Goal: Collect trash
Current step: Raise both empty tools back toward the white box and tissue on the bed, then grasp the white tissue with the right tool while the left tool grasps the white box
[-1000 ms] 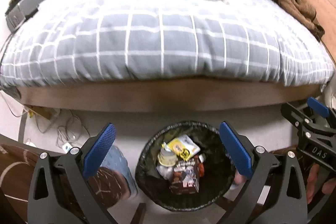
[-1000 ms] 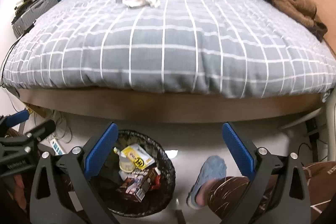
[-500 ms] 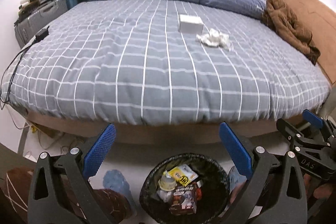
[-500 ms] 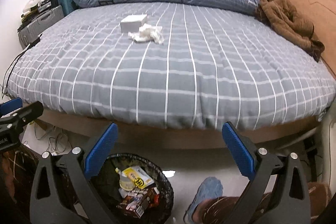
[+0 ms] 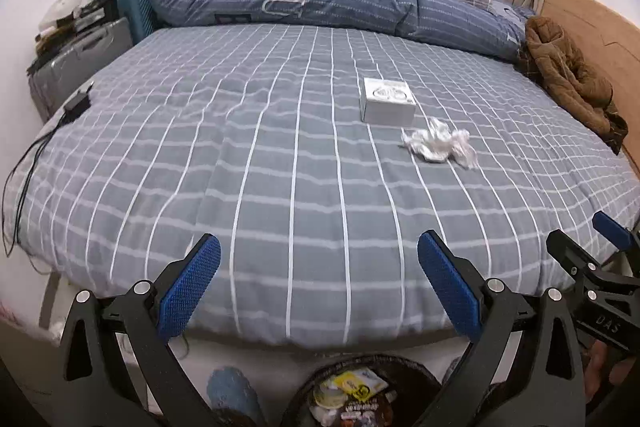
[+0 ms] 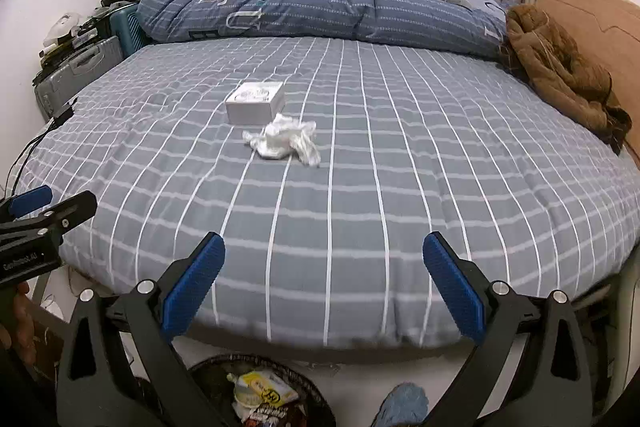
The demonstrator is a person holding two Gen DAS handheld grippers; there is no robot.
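Nearest me, at the foot of the bed, the trash bin [image 6: 260, 393] sits on the floor with wrappers already in it, so that is where each pick ends. Both tools hang above it at the mattress edge: my left gripper [image 5: 318, 285] has its jaws spread wide with nothing between the blue pads, and my right gripper [image 6: 324, 285] is equally wide and empty.

Further out on the grey checked bed cover [image 6: 400, 187] lies the crumpled tissue [image 6: 286, 143], and just behind it, close to touching, the small white box [image 6: 256, 103]. Beyond them are the blue duvet [image 6: 320, 11] and the brown jacket [image 6: 560, 71], which I judge are not trash.

I take the tissue first with the right gripper, since it lies closer to that tool's line. To do it well, I come in low with the pads straddling the thickest clump, press lightly into the soft cover, and close without pinching the fabric or nudging the box.
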